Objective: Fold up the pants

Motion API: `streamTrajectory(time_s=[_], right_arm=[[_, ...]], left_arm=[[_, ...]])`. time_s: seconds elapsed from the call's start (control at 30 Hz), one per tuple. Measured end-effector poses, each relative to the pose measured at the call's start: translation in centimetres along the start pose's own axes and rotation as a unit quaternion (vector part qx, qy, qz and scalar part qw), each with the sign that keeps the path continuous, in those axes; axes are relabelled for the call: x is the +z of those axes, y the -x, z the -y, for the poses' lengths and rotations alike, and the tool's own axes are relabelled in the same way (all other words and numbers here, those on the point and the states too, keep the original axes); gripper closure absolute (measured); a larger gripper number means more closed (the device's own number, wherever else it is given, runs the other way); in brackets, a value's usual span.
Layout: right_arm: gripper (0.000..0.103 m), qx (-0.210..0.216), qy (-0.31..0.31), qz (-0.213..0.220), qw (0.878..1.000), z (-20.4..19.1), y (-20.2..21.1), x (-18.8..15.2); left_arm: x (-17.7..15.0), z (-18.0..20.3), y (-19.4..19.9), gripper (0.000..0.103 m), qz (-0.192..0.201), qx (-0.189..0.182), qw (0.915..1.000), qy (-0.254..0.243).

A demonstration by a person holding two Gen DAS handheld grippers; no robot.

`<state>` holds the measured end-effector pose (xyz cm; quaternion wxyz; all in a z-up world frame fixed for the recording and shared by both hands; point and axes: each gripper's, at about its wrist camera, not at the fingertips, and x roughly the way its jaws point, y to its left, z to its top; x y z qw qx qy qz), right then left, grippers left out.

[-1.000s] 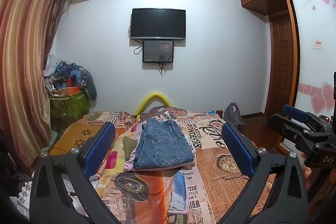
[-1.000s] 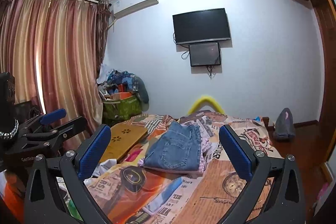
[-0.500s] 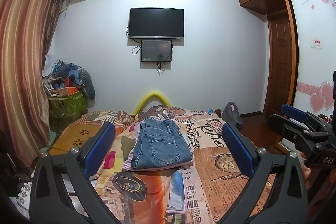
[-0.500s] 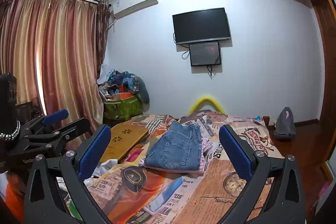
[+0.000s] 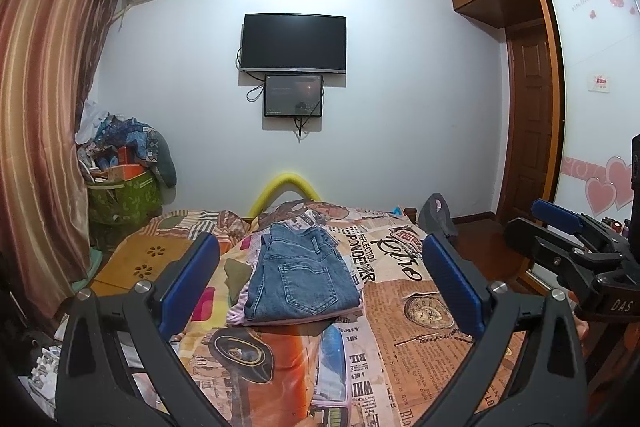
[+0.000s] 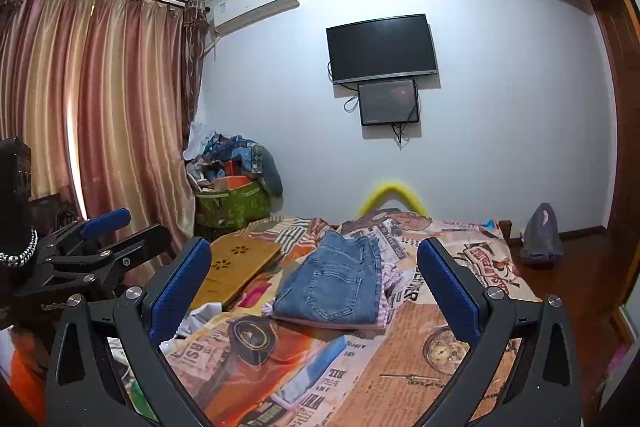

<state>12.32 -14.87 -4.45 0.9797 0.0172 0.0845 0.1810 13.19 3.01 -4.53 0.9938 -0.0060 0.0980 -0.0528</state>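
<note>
Nearest, the left gripper, black frame with blue rubber pads, is spread wide and empty. The right gripper is likewise wide apart, holding nothing. Both hang clear above the bed's newspaper-print orange bedspread. Farther, at twelve o'clock, the blue denim pants lie folded in a neat rectangle, untouched on a pink striped cloth, so folding looks finished.

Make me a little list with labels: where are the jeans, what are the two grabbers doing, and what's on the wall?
jeans: folded, lying on the bed, on top of other folded cloth
left gripper: open, holding nothing, not touching the jeans
right gripper: open, holding nothing, not touching the jeans
wall: TV, smaller screen under it
folding: looks done
</note>
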Motion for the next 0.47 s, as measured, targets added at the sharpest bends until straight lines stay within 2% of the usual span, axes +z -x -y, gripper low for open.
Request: streamTrajectory(time_s=[0.47], right_arm=[[0.0,-0.004,0.003,-0.001,1.0,0.05,-0.12,-0.04]], left_arm=[[0.14,0.48,0.19,0.0,0.0,0.0,1.0,-0.002]])
